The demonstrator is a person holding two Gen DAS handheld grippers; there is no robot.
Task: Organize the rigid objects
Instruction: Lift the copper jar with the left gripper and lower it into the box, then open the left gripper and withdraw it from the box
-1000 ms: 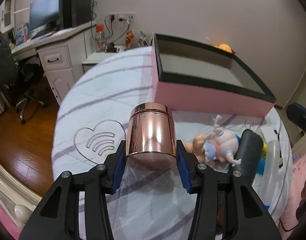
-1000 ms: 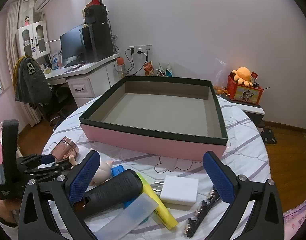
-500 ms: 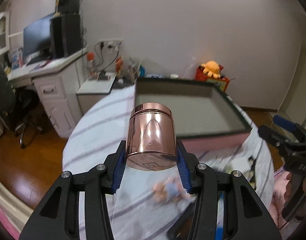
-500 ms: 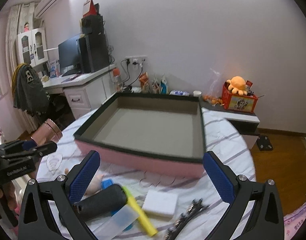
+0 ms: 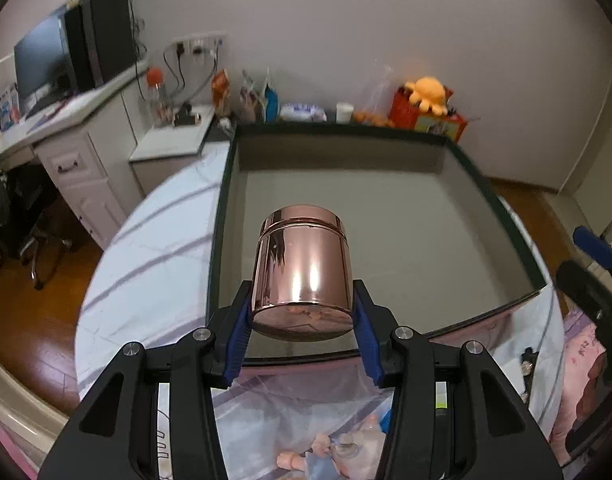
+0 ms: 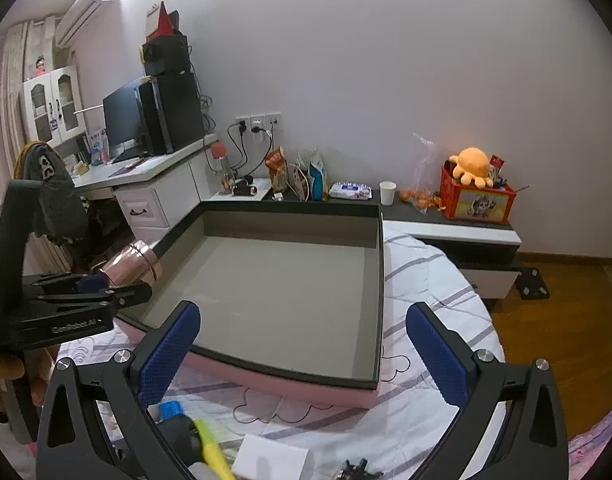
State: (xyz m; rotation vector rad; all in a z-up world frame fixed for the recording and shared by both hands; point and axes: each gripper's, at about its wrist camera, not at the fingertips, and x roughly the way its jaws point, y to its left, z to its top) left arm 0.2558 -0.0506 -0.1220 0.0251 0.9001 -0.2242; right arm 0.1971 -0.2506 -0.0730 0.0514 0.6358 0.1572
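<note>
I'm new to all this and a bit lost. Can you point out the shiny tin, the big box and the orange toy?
Tin [image 5: 304,268]: left wrist view, middle of its copper side.
Box [image 6: 266,378]: right wrist view, near pink wall.
Orange toy [image 6: 471,166]: right wrist view, its round head.

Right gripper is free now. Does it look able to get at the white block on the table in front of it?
Probably yes. The right gripper is open and holds nothing, and the white block lies uncovered just below it, with only the yellow tube close by.

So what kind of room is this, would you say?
Most likely a bedroom or home study: a white desk with a computer monitor, a wall air conditioner, and an orange plush octopus on a low cabinet.
</note>
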